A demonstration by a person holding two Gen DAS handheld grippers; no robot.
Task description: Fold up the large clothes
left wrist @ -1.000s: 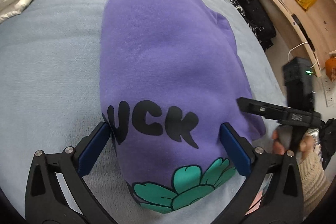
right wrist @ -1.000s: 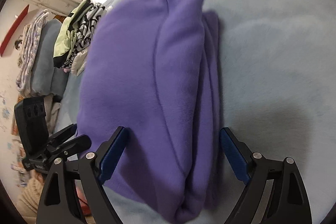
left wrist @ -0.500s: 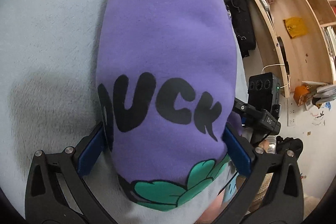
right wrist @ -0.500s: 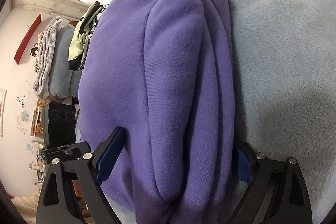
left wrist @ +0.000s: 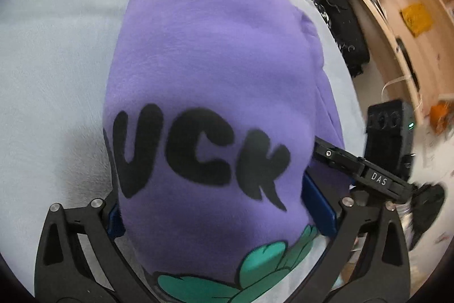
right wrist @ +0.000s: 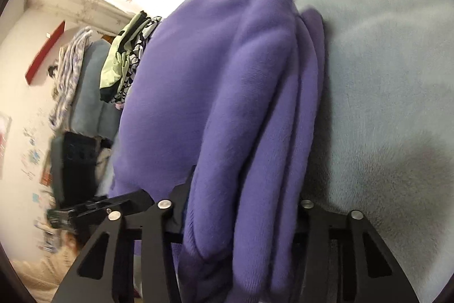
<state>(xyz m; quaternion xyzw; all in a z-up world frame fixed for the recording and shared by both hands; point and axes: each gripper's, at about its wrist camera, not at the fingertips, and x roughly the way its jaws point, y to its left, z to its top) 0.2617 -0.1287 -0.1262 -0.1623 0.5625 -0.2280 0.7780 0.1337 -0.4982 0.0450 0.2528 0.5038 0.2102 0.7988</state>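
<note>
Bed cover [left wrist: 51, 53]: you have pale blue fleece spread under everything.
Wooden shelving [left wrist: 397, 27]: to your right, curved boards carrying small boxes and a yellow item.
Black bag [left wrist: 340, 27]: propped against that shelving, beside the bed edge.
Folded stack [right wrist: 124, 67]: green and black-and-white patterned garments at the bed's far side.
Grey-blue bedding [right wrist: 88, 93]: piled beside the stack, with a lilac-patterned cloth against it.
Red strip [right wrist: 45, 53]: fixed on the wall.

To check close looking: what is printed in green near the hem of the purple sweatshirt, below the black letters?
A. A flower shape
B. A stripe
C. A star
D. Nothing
A: the purple sweatshirt carries a green petalled flower shape outlined in black under the black letters.
</note>
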